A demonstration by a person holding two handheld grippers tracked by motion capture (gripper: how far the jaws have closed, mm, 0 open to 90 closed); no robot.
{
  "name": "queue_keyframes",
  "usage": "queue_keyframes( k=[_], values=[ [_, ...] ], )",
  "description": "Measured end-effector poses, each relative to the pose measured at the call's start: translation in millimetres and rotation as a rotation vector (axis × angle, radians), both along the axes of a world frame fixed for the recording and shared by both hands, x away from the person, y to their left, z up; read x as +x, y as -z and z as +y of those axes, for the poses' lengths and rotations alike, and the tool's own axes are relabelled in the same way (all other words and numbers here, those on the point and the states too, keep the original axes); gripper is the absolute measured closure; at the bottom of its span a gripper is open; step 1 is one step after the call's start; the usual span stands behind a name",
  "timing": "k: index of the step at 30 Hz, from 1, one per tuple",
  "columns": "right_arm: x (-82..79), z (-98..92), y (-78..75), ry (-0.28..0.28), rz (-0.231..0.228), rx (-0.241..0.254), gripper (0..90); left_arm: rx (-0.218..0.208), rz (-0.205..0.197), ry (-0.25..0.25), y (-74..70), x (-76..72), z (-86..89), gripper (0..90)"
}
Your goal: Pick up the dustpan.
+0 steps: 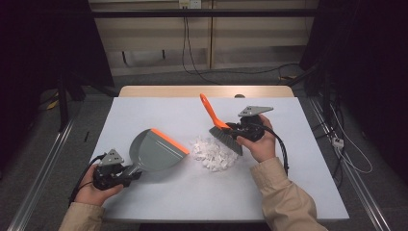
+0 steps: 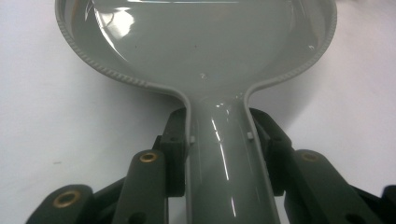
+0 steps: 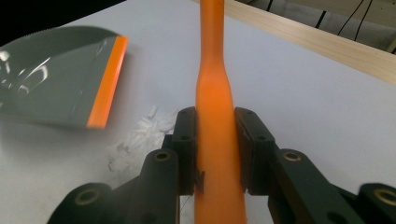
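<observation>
Where bristles touch, paper scraps [image 1: 214, 154] between brush [image 1: 222, 130] and dustpan [image 1: 155, 150].

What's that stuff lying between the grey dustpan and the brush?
A small heap of white paper scraps lies on the table between the dustpan and the brush, close to the bristles. It shows best in the high view.

One grey dustpan [image 1: 156, 151] with an orange lip is counted. One hand brush [image 1: 220, 127] with an orange handle is counted. One pile of white paper scraps [image 1: 214, 154] is counted; the single scraps cannot be numbered. Two handheld grippers are counted, the left gripper [image 1: 126, 175] and the right gripper [image 1: 236, 129]. One table [image 1: 288, 192] is counted.
</observation>
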State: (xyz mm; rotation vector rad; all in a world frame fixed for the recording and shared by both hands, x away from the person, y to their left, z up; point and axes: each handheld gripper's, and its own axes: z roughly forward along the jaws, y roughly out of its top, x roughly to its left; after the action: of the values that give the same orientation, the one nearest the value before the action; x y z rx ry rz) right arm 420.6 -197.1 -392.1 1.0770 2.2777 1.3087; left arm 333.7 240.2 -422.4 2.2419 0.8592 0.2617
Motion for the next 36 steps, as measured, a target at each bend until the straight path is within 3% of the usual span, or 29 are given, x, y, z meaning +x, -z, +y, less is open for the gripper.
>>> queue_keyframes(
  k=[4, 7, 13, 21, 25, 27, 29, 32, 36],
  values=[
    [0.6, -1.0, -2.6, 0.028, -0.008, 0.008, 71.9, 0.025, 0.011, 0.093, -0.2, -5.8, -13.1, 62.4],
    [0.5, -3.5, -4.0, 0.052, -0.02, -0.023, 71.9, 0.036, 0.034, 0.144, 2.3, -8.1, -22.8, 62.4],
    [2.9, -9.2, 2.7, 0.091, -0.011, -0.057, 71.9, 0.041, 0.036, 0.209, 4.9, -8.9, -32.7, 62.4],
    [6.8, -1.5, 17.3, 0.091, 0.021, -0.13, 71.8, 0.018, 0.041, 0.211, 8.3, -5.8, -39.0, 62.2],
    [5.3, 2.9, 17.0, 0.088, 0.006, -0.157, 71.3, 0.021, 0.039, 0.212, 8.7, -5.2, -41.3, 62.2],
    [4.3, 4.0, 15.3, 0.089, 0.019, -0.167, 65.5, 0.036, 0.032, 0.215, 7.8, -4.4, -42.7, 62.1],
    [2.6, 4.3, 12.3, 0.102, -0.002, -0.182, 60.4, 0.014, 0.048, 0.236, 8.4, -3.2, -43.0, 62.1],
    [0.5, 6.2, 10.9, 0.09, 0.012, -0.206, 62.9, 0.022, 0.042, 0.246, 8.2, -2.9, -45.5, 62.2],
    [2.1, 7.1, 17.5, 0.103, 0.066, -0.24, 70.1, 0.033, 0.041, 0.244, 7.1, -2.2, -49.7, 62.2]
  ],
)
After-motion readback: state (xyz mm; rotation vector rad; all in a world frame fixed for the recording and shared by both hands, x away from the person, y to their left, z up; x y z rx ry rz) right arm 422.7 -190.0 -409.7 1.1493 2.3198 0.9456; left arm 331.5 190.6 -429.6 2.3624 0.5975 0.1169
